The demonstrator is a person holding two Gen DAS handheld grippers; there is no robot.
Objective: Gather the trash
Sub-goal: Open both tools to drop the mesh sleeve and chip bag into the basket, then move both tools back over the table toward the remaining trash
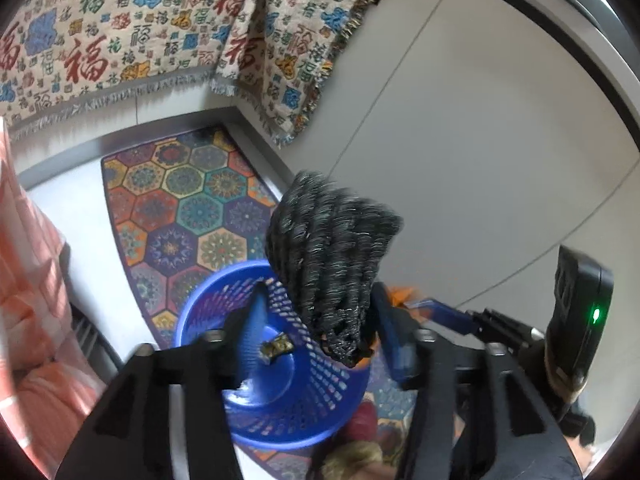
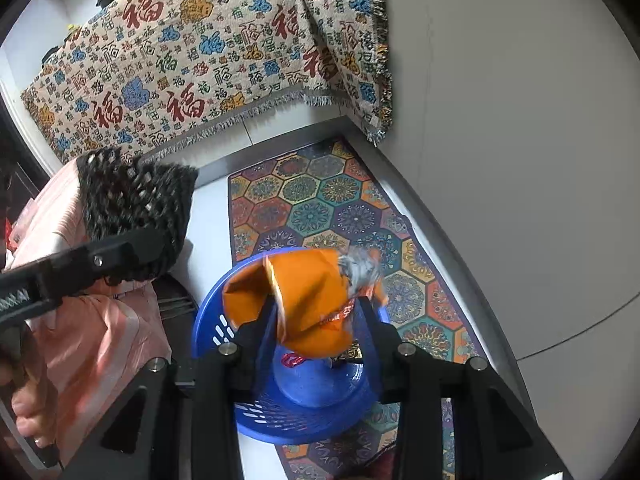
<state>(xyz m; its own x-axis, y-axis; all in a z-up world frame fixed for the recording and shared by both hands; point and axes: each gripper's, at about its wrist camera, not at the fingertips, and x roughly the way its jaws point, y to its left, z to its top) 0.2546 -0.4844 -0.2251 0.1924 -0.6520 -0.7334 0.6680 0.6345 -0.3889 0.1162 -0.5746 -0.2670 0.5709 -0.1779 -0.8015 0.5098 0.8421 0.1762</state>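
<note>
**Reader:** What sits closest to the lens?

**Describer:** Black gripper arms fill the bottom of both views. In the left wrist view, the left gripper [image 1: 316,324] has its jaws apart, with a dark ribbed mesh piece [image 1: 332,264] between them near the right finger. Whether the pads press on it I cannot tell; it looks blurred, as if loose. In the right wrist view, the right gripper [image 2: 316,312] has an orange wrapper [image 2: 308,300] between its blue-tipped fingers; the jaws stand partly apart, and I cannot say that it is gripped.

**Reader:** Where is the trash meant to go?

**Describer:** A blue perforated basket [image 1: 328,384] stands at lower centre in both views, directly below both grippers. A small crumpled wrapper [image 1: 276,347] already lies on its bottom.

**Reader:** What might go wrong?

**Describer:** My judgement: the mesh piece hangs over the basket's right rim, so it could catch on the rim or fall outside onto the rug. The wide orange wrapper may drift off centre. Both grippers crowd one opening and could bump.

**Reader:** What else is around?

**Describer:** A hexagon-patterned rug [image 1: 188,204] lies under the basket. A cream throw printed with characters [image 1: 140,28] spans the top. Pink fabric [image 1: 28,280] lines the left edge. Pale floor tiles [image 1: 480,140] fill the right.
</note>
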